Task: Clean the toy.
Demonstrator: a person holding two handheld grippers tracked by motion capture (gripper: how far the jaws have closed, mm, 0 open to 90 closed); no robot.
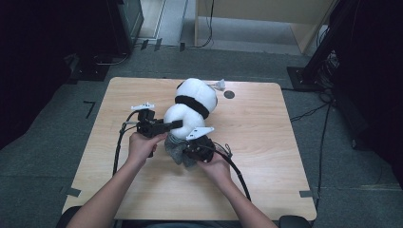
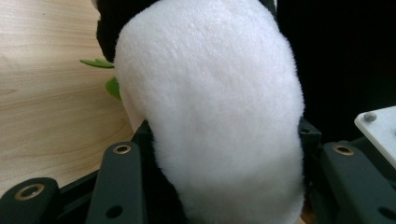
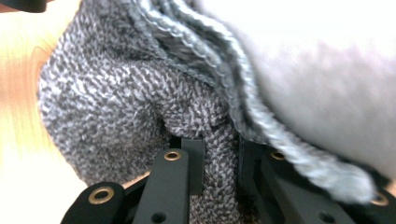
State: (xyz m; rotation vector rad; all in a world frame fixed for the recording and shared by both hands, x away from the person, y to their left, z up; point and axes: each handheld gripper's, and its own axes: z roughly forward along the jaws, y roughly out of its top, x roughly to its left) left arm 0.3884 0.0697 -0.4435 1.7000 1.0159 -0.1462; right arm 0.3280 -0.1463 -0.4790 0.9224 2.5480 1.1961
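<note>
A white plush toy with a black band (image 1: 195,97) lies on the wooden table (image 1: 266,156), its lower end toward the person. A grey knitted cloth (image 1: 175,149) sits over that lower end. My left gripper (image 1: 176,125) reaches in from the left, and its jaws squeeze the toy's white body (image 2: 210,107). My right gripper (image 1: 187,151) is at the near end of the toy. Its jaws (image 3: 219,149) pinch a fold of the grey knit (image 3: 116,93), with the white plush (image 3: 327,70) just beyond.
A small dark round mark (image 1: 229,94) and a small white piece (image 1: 219,85) lie near the toy's far end. Green leaf-like bits (image 2: 112,86) stick out beside the toy. Cables trail from both grippers across the table. Dark stands and cords surround the table on the floor.
</note>
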